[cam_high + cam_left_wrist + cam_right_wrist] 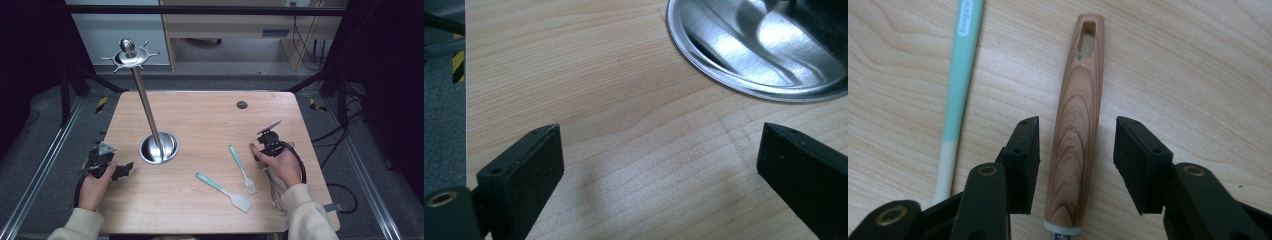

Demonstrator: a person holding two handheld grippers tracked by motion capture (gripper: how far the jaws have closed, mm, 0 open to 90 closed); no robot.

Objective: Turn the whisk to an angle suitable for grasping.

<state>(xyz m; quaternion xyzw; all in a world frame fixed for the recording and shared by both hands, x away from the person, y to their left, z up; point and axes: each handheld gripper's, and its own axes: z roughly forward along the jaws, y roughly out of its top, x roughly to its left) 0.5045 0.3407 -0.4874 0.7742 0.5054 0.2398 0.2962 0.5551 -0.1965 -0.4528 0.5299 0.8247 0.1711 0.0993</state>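
Tongs (1075, 165) on the right part-open astride wooden handle (1078, 120), gripping nothing; left tongs (659, 170) wide, empty

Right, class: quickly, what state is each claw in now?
Left claw: open, nothing between its jaws.
Right claw: open astride the whisk handle, not gripping.

On the table (200, 115), the stand (159, 148) lies left of two spatulas (224, 192) and a whisk (276, 192).
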